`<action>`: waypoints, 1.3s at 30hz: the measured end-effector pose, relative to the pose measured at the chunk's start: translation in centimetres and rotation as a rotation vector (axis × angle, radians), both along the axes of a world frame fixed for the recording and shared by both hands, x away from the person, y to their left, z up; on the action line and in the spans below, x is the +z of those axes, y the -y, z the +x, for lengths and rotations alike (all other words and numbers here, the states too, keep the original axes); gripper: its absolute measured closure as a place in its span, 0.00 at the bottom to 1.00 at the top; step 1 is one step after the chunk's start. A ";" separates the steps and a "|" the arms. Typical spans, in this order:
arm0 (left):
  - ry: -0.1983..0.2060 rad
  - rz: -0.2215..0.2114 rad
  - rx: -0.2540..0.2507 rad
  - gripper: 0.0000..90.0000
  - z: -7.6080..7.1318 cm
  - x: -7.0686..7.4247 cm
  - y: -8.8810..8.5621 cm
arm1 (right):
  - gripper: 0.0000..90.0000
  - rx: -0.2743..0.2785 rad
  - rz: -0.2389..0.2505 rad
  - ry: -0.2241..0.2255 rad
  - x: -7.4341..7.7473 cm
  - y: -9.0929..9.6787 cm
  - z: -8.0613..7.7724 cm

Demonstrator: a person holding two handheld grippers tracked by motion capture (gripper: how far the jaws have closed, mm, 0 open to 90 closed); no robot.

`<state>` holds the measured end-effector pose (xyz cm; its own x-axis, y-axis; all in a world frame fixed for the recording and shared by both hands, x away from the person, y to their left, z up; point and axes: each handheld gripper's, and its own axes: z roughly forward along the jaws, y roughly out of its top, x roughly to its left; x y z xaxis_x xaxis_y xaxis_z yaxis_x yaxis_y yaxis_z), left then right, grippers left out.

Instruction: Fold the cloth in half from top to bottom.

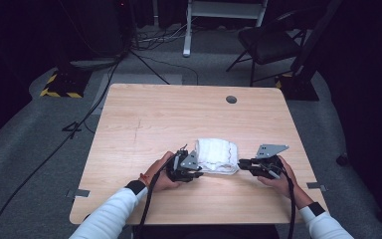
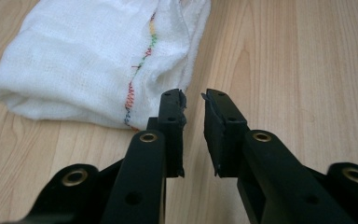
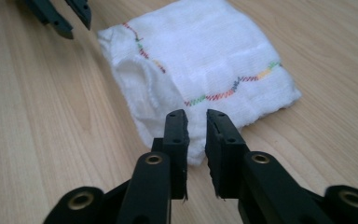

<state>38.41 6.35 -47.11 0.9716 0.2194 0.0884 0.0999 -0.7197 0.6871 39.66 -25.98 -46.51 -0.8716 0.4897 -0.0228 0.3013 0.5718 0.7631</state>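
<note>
A folded white cloth [image 1: 218, 155] with a multicoloured zigzag stitch line lies flat on the wooden table [image 1: 179, 114], near its front middle. My left gripper [image 1: 199, 174] sits just left of the cloth's near corner. In the left gripper view its jaws [image 2: 193, 95] stand slightly apart with bare wood between them, and the cloth [image 2: 74, 60] lies ahead to the left. My right gripper [image 1: 240, 163] is at the cloth's right edge. Its jaws [image 3: 196, 114] are narrowly open and empty, their tips just short of the cloth [image 3: 205, 56]. The left gripper's fingertips [image 3: 60, 16] show beyond.
A round cable hole [image 1: 231, 99] sits in the table's far right part. Bare wood surrounds the cloth on all sides. On the floor beyond are a dark chair [image 1: 268, 45], cables and a yellow-and-black striped base [image 1: 59, 85].
</note>
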 end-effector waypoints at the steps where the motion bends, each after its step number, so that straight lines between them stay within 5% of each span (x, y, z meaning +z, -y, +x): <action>1: 0.004 -0.007 0.008 0.83 0.0 0.1 -0.2 | 0.85 -0.008 -0.001 0.005 0.1 -0.1 0.1; 7: 0.009 -0.050 0.092 0.63 0.9 0.7 -0.8 | 0.69 -0.054 -0.007 0.032 0.4 -0.9 0.4; 16: 0.019 -0.117 0.215 0.47 3.1 1.3 -0.3 | 0.54 -0.075 -0.024 0.024 0.5 -2.7 1.5; 25: 0.006 0.003 0.204 0.38 3.5 -0.4 1.5 | 0.49 -0.042 -0.108 -0.019 -0.9 -3.3 1.4; 39: -0.020 0.051 0.187 0.39 2.8 -1.4 1.4 | 0.44 -0.045 -0.158 0.000 -2.0 -2.9 0.9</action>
<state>41.24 4.92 -48.50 0.9160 0.3920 0.0855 0.2482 -0.7211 0.6468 40.52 -23.07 -48.49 -0.8489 0.5186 -0.1024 0.3293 0.6704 0.6650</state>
